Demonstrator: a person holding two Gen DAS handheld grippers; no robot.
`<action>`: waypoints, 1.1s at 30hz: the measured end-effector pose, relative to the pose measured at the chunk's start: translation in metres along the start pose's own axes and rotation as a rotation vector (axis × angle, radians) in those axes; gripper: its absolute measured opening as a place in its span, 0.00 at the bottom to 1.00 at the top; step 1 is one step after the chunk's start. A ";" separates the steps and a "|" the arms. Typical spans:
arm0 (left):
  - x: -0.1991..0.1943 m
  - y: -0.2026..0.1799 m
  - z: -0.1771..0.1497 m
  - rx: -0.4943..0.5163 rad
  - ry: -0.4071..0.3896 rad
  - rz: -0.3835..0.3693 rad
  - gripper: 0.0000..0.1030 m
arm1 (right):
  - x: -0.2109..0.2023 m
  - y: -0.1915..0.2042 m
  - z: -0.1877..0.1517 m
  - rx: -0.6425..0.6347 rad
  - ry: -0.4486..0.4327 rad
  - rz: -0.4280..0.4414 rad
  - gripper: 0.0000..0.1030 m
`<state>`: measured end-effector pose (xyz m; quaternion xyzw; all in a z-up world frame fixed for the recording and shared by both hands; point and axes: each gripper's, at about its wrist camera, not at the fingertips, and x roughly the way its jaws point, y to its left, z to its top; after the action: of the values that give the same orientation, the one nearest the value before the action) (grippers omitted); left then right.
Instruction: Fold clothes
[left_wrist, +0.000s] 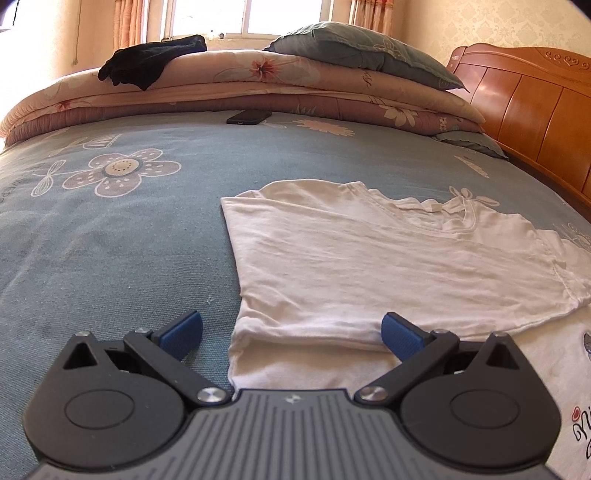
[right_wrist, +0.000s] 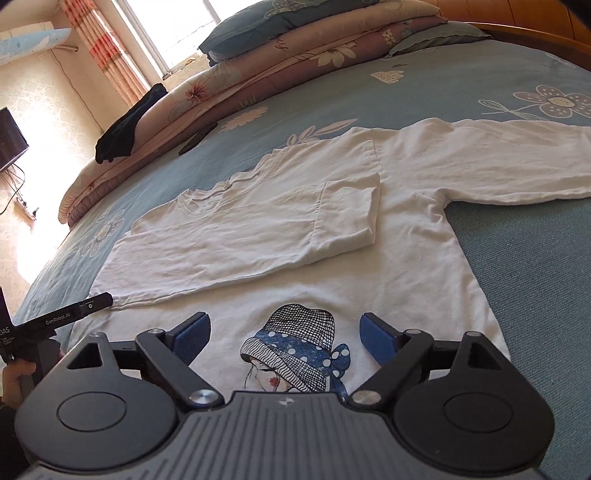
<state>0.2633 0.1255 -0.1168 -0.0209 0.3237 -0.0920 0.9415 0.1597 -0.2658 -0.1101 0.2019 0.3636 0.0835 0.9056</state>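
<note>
A white long-sleeved shirt (left_wrist: 351, 258) (right_wrist: 424, 266) lies flat on the blue flowered bedsheet (left_wrist: 110, 240). One side with its sleeve (right_wrist: 258, 236) is folded over the body; the other sleeve (right_wrist: 498, 166) stretches out to the right. A print of a girl in a hat (right_wrist: 295, 350) faces up. My left gripper (left_wrist: 291, 334) is open, low over the folded edge at the shirt's left side, pads clear of the cloth. My right gripper (right_wrist: 286, 334) is open above the print, gripping nothing. One left-gripper finger (right_wrist: 92, 302) shows by the folded edge.
Folded quilts (left_wrist: 258, 85) with a pillow (left_wrist: 369, 51) and a black garment (left_wrist: 147, 66) lie stacked along the bed's far side. A dark phone (left_wrist: 248, 117) rests on the sheet before them. A wooden headboard (left_wrist: 535, 110) bounds the right. A person's hand (right_wrist: 14, 373) holds the left gripper.
</note>
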 end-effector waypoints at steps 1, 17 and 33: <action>0.000 0.000 0.000 -0.002 0.000 -0.002 1.00 | 0.000 0.002 -0.001 -0.012 0.000 0.005 0.97; -0.015 -0.104 0.063 0.088 0.077 0.071 0.99 | -0.014 -0.021 -0.021 -0.062 -0.105 0.205 1.00; 0.103 -0.296 0.060 0.324 0.194 -0.093 0.99 | -0.049 -0.032 -0.010 -0.095 -0.071 0.154 1.00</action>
<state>0.3324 -0.1855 -0.1023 0.1249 0.3924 -0.1877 0.8917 0.1174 -0.3063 -0.0998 0.1892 0.3103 0.1630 0.9173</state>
